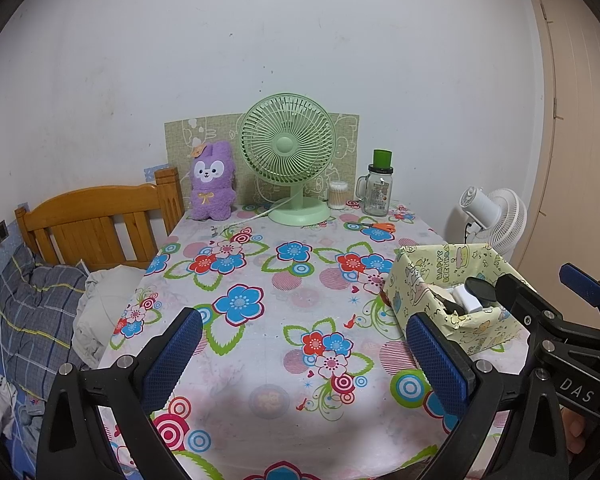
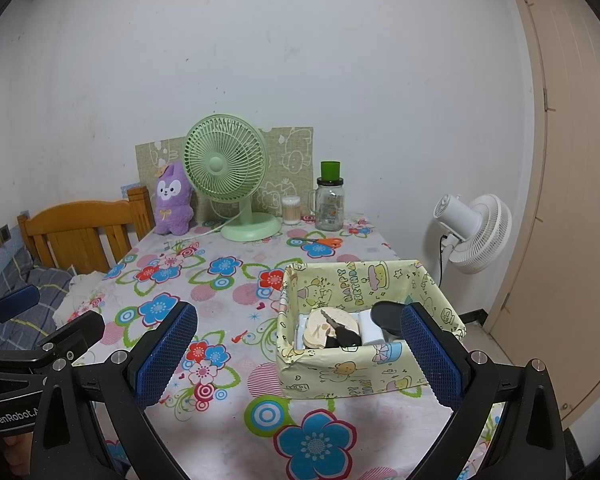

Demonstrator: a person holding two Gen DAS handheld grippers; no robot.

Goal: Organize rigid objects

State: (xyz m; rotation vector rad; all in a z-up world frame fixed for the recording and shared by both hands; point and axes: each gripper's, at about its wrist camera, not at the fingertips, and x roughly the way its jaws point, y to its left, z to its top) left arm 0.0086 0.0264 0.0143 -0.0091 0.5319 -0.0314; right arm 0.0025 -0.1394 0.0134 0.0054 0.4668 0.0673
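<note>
— Starting with the left wrist view: what is the left hand-held gripper (image 1: 300,354) doing?

— Its blue pads are spread wide with nothing between them, held low over the near part of the desk (image 1: 260,280) and its flowered cloth. The paper-wrapped box (image 1: 432,280) sits to its right, and the right hand-held gripper (image 1: 540,292) shows at that edge, its near finger across the box's contents.

— Anything loose left on the cloth?

— Only the orange-handled scissors (image 1: 374,227), lying flat near the far end, just in front of the glass jar (image 1: 377,192) and beside the green fan (image 1: 287,156). The purple plush (image 1: 213,182) leans at the back.

— And the right wrist view?

— That gripper (image 2: 300,350) is also spread and empty. The box (image 2: 340,364) lies between its fingers, a little toward the right one. Inside I make out a round pale disc (image 2: 332,326), keys (image 2: 342,334), a white block (image 2: 370,330) and a dark oval thing (image 2: 386,314).

— So which step is this?

— I judge the collecting nearly done, a pause between picks. The scissors (image 2: 320,242) look like the remaining rigid item. The next move calls for a long reach to the far end, and a low pinch across the handles, since they lie flat.
</note>
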